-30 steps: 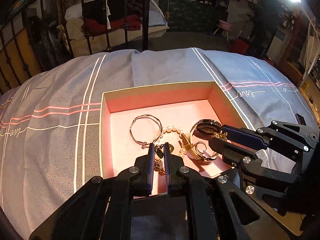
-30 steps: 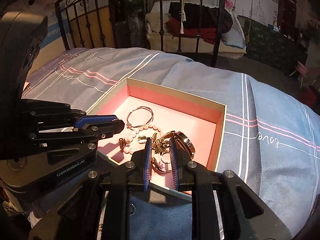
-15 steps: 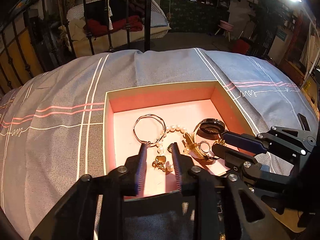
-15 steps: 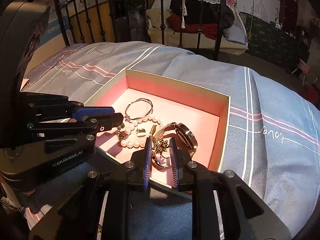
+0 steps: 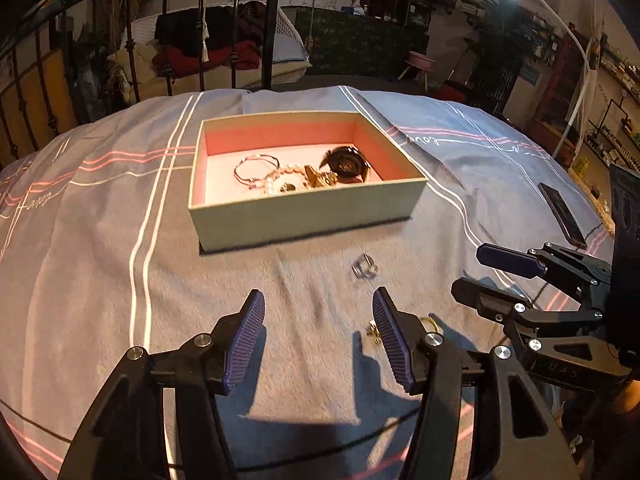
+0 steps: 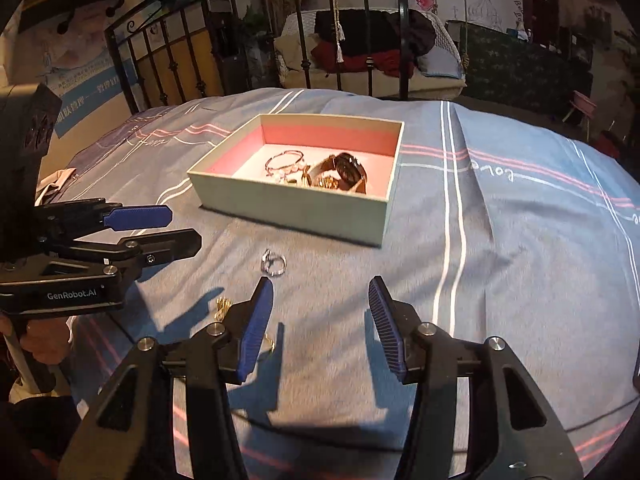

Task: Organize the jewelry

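Left gripper (image 5: 318,306) spread wide, nothing between the blue ribbed pads, hovering over the near part of the bedspread (image 5: 100,240). Right gripper (image 6: 321,294) likewise wide apart and empty, poised above the same stretch of cloth. Seen from the left wrist, off to the right side, fingers parted there too.

Just ahead of both sets of jaws, lying loose on the bedspread: a silver ring (image 6: 273,263), between the fingertips and the box's near wall, slightly blurred. In the left view the same ring (image 5: 365,268) sits ahead of the right-hand pad. Touching or just beside that pad, a small gold earring (image 5: 373,330) and a gold hoop (image 5: 431,323), the latter partly hidden behind the finger. From the right wrist, the gold earring (image 6: 222,305) lies just left of the left-hand pad.

Farther out, toward the middle of the bedspread, an open pink-lined box (image 6: 296,206). Inside: a thin bangle (image 6: 283,159) at the left, a pearl bracelet (image 6: 298,168) beside it, a dark watch (image 6: 349,168) at the right, gold pieces heaped between. Beyond the right gripper, near the bedspread's right edge, a dark phone (image 5: 562,216). Past the far edge, an iron bed frame (image 6: 360,20).
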`<control>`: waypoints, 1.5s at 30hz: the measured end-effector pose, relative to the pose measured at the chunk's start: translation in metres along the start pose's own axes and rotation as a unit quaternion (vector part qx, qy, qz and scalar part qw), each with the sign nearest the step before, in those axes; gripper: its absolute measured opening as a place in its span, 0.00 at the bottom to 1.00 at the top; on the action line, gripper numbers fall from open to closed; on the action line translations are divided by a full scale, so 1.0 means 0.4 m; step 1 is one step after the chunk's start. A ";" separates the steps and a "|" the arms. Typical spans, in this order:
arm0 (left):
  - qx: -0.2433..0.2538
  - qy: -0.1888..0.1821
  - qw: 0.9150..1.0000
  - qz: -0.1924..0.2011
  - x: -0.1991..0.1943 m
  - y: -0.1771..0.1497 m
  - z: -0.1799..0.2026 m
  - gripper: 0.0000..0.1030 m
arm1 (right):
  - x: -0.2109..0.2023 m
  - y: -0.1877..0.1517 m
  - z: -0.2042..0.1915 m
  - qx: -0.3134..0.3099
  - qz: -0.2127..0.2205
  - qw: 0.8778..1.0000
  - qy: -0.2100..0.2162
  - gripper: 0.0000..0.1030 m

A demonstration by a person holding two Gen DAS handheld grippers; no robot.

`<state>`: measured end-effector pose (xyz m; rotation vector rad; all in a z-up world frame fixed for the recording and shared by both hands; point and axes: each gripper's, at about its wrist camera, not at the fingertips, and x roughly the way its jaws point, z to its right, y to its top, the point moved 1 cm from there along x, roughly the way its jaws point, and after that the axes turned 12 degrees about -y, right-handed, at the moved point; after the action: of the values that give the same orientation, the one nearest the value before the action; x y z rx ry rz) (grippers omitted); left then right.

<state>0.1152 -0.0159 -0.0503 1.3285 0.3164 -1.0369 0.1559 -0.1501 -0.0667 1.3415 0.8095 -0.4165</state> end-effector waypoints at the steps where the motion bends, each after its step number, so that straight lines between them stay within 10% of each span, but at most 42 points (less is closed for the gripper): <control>1: 0.003 -0.004 1.000 -0.006 0.006 -0.018 0.012 0.54 | -0.005 -0.023 0.002 0.005 -0.003 1.000 -0.001 0.49; 14: 0.062 0.031 0.997 -0.038 0.099 -0.034 0.061 0.49 | -0.023 -0.081 -0.024 -0.006 -0.003 1.000 0.005 0.49; 21: 0.050 0.037 0.998 -0.029 0.088 -0.032 0.031 0.13 | -0.002 -0.058 -0.070 -0.039 -0.007 0.999 0.019 0.49; 30: 0.004 0.023 1.000 -0.014 0.059 -0.037 -0.017 0.13 | 0.038 -0.040 -0.113 -0.064 -0.022 0.998 0.018 0.49; 34: -0.007 0.021 1.000 -0.012 0.055 -0.041 -0.026 0.13 | 0.032 -0.047 -0.122 -0.084 -0.022 0.996 0.022 0.24; 45: -0.012 0.017 1.000 0.002 0.025 -0.012 -0.027 0.13 | -0.015 -0.001 -0.112 -0.067 0.016 0.997 0.029 0.24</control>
<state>0.1209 -0.0099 -0.0635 1.3257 0.3512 -1.0047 0.1391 -0.1082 -0.0634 1.2444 0.8488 -0.2927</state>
